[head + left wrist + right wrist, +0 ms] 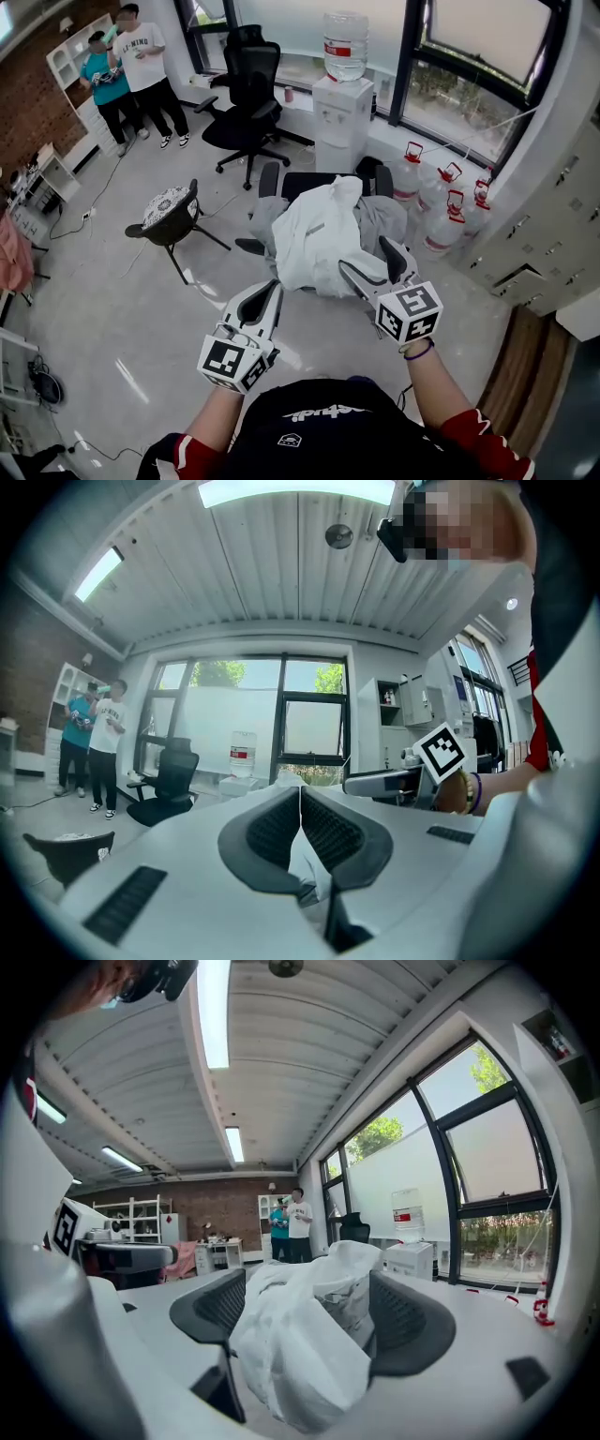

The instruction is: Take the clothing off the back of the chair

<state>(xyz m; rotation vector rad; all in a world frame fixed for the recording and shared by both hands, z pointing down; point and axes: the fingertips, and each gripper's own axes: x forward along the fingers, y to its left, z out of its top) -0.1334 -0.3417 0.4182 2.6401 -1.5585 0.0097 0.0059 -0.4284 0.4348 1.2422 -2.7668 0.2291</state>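
Dark top (319, 427) of the wearer sits closest, white print upside down, unreadable. L gripper (273, 291): fingers (330, 834) closed, sliver of white cloth nipped btwn them at the near-left hem. Straight ahead the white garment (314, 239) drapes the office chair (314, 184) back, long axis running away from the wearer. R gripper (372, 267): fingers (412, 1321) wide, cloth bunched btwn them, unclamped; it's the nearer hand for the next grip, I'd say. Water jug (345, 45) label: too small.

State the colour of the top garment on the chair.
The top garment is white; clearest in the head view.
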